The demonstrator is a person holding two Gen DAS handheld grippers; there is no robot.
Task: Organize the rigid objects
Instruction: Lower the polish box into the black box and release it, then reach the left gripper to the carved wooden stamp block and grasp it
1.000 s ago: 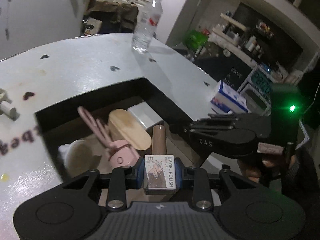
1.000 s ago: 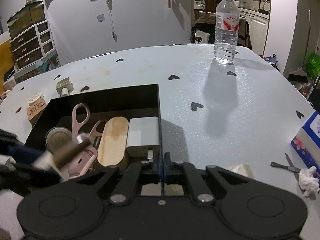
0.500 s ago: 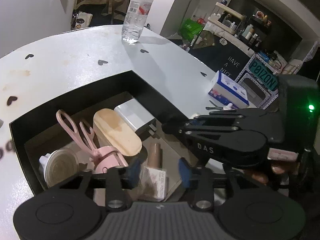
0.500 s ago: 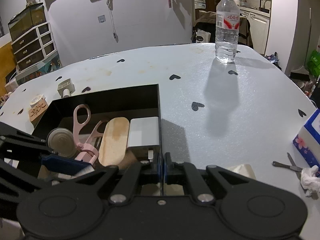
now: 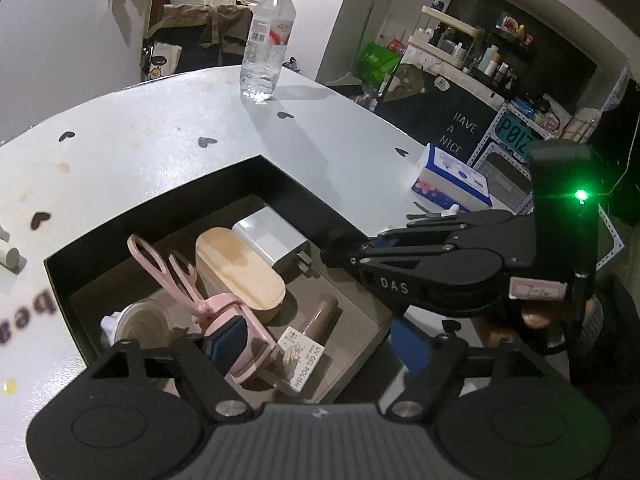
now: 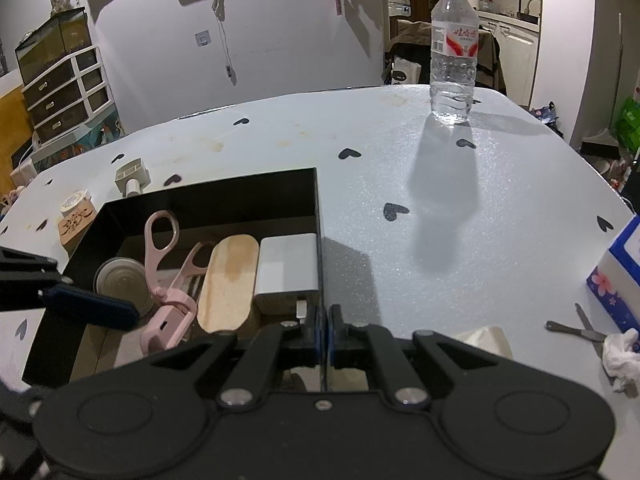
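Since the bottle has dropped clear, the step in hand is judged to be a clean withdrawal from the box:

Left gripper [image 5: 316, 350]: jaws have just been opening and stand wide apart; nothing is pressed between the blue pads, and the bottle lies below the gap.

Release advice: lift straight up and back along the fingers, without swinging left, because the left pad sits just beside the pink plastic eyelash curler [image 5: 208, 304].

Gel polish bottle [image 5: 306, 346]: a small bottle with a white "UV GEL POLISH" label and a brown cylindrical cap rests on the floor of the box, near its front, touching or nearly touching the curler's pink head; which, I cannot tell.

Bottle axis: it lies on its side, long axis running from near-left to far-right in the left wrist view, labelled base toward the gripper, cap pointing away toward the right wall of the box.

Right gripper [image 6: 322, 330]: jaws together, seemingly pinching the thin right wall of the black open-topped rectangular box [image 6: 318, 216], steadying it; best kept there.

Farther contents: 1 oval pale wooden block [image 5: 240, 272] and 1 white rectangular charger [image 5: 272, 240] lie side by side behind the bottle.

Beyond: 1 clear plastic water bottle [image 5: 266, 44] stands upright, well apart.
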